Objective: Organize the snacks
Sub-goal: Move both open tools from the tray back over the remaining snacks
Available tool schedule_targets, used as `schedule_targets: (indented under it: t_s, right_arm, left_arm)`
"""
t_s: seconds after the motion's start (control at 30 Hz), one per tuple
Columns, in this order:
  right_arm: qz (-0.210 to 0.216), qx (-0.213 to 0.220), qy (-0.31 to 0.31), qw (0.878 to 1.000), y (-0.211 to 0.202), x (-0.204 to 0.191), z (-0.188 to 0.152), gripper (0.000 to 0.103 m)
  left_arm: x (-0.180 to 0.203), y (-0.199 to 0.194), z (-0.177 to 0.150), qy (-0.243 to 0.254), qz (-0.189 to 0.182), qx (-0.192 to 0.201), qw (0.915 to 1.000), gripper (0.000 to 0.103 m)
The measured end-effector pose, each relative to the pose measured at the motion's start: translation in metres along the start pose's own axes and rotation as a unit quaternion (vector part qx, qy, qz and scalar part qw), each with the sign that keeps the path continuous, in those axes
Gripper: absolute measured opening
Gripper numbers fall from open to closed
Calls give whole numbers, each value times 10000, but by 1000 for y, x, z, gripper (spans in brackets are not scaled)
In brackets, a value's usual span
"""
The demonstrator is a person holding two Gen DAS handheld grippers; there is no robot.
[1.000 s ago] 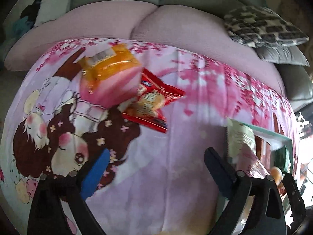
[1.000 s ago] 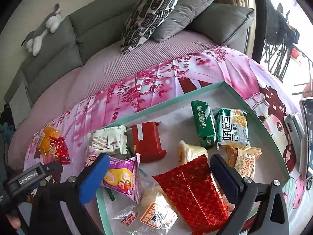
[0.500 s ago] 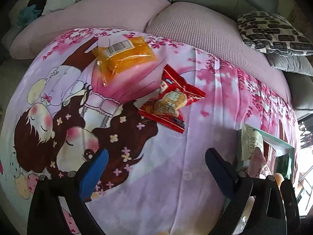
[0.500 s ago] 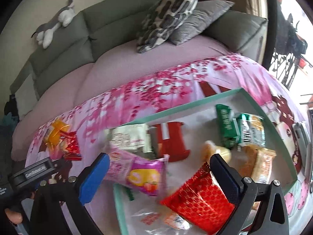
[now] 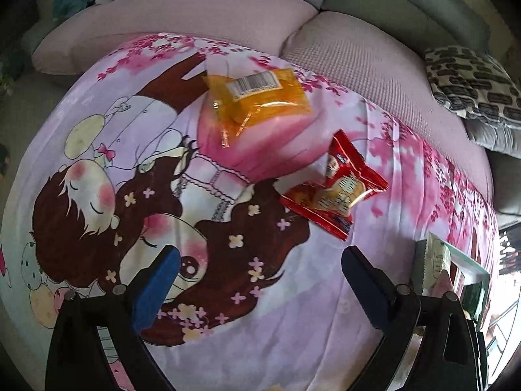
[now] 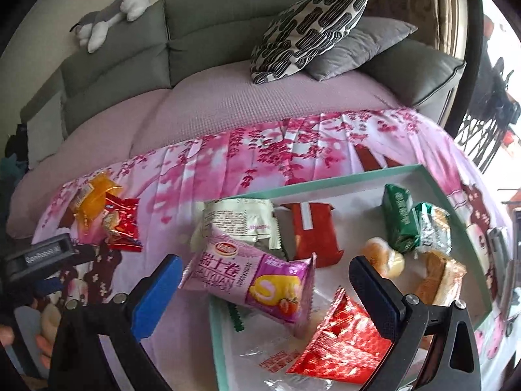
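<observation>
A counter draped in a pink cartoon-print cloth (image 5: 228, 325) stands before a sofa with a mauve-covered seat (image 6: 260, 97) and grey-green back cushions; a black-and-white patterned pillow (image 6: 309, 29) leans on a grey pillow (image 6: 358, 49), and a grey-and-white plush toy (image 6: 110, 13) lies along the sofa back. Two snacks lie loose on the cloth, well apart from the tray: an orange packet (image 5: 257, 97), barcode up, and just beside it a red packet (image 5: 338, 189). The teal-rimmed tray (image 6: 325, 182) holds the remaining snacks, among them a cream packet (image 6: 241, 218), a red box (image 6: 316, 231), two green packets (image 6: 400, 218), a bun (image 6: 384, 257) and a red foil packet (image 6: 342, 335). A pink-and-purple roll-cake packet (image 6: 254, 280) lies across the tray's left rim, partly on the cloth. The left gripper (image 5: 260, 267) hovers over the bare cloth, fingers spread wide and empty, the red packet ahead of it. The right gripper (image 6: 265, 280) hangs over the tray's left edge, fingers likewise wide, the roll-cake packet between them but not clamped.
</observation>
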State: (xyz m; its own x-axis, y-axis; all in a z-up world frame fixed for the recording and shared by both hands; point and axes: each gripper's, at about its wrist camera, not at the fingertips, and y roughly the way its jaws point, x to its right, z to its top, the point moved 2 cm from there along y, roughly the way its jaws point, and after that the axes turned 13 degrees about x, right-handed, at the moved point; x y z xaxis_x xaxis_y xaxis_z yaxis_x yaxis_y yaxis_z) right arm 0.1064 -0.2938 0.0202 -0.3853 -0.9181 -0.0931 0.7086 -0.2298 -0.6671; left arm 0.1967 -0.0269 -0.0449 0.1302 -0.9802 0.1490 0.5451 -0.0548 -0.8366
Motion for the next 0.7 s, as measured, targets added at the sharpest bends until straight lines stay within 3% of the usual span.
schedule_targets:
  t_s: [0.17, 0.7]
  right_arm:
    - [-79, 82, -67, 9999, -2, 0, 2, 103]
    - [681, 356, -598, 9953, -14, -61, -6, 103]
  left_arm:
    - [-6, 0, 2, -96, 22, 13, 10000, 99]
    - [-5, -2, 2, 25, 111, 73, 9999, 99]
